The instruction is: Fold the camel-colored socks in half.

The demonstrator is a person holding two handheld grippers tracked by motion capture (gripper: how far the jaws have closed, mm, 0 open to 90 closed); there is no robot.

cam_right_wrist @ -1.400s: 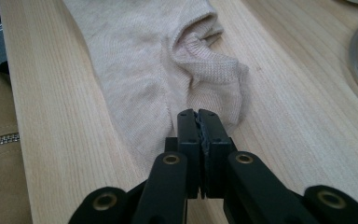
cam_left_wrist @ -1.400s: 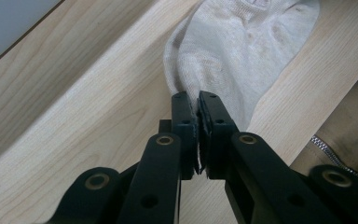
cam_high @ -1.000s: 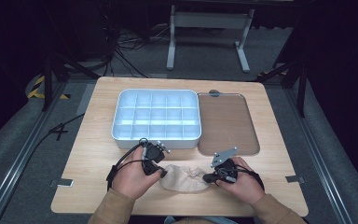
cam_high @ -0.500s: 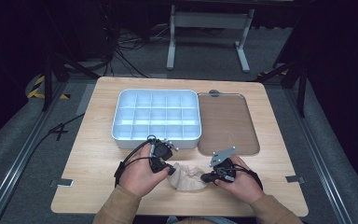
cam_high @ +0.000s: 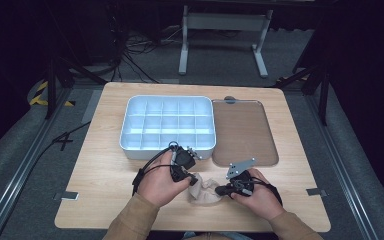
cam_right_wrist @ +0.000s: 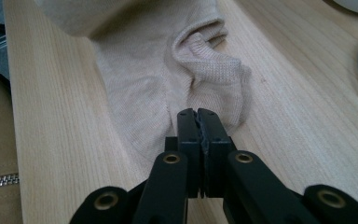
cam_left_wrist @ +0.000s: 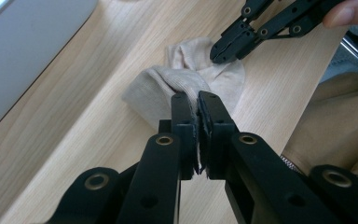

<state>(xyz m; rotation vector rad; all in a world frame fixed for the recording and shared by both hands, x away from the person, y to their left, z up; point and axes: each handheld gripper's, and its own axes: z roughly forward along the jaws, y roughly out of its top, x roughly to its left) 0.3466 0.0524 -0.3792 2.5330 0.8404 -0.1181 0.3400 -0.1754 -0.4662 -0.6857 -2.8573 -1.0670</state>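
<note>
A beige sock [cam_high: 206,191] lies bunched near the table's front edge, between both hands. My left gripper [cam_high: 192,178] is at its left end, shut on a raised fold of the ribbed sock [cam_left_wrist: 158,88], with fabric showing between the jaws of the left gripper [cam_left_wrist: 198,100]. My right gripper [cam_high: 220,190] holds the sock's right end. In the right gripper view its jaws are closed at the sock's [cam_right_wrist: 168,70] near edge, the right gripper [cam_right_wrist: 198,116] pinching the cloth. The left gripper view also shows the right gripper [cam_left_wrist: 221,49] biting the sock's far side.
A white compartment box [cam_high: 165,152] stands just behind the left hand, its wall [cam_left_wrist: 28,46] close by. A brown flat tray [cam_high: 242,130] lies to its right. The table's front edge [cam_high: 190,227] runs right under the tan sleeves [cam_left_wrist: 335,116].
My left gripper has moved right and toward the person with the sock's end, so the sock is now folded and bunched shorter. The right gripper has stayed nearly still.
</note>
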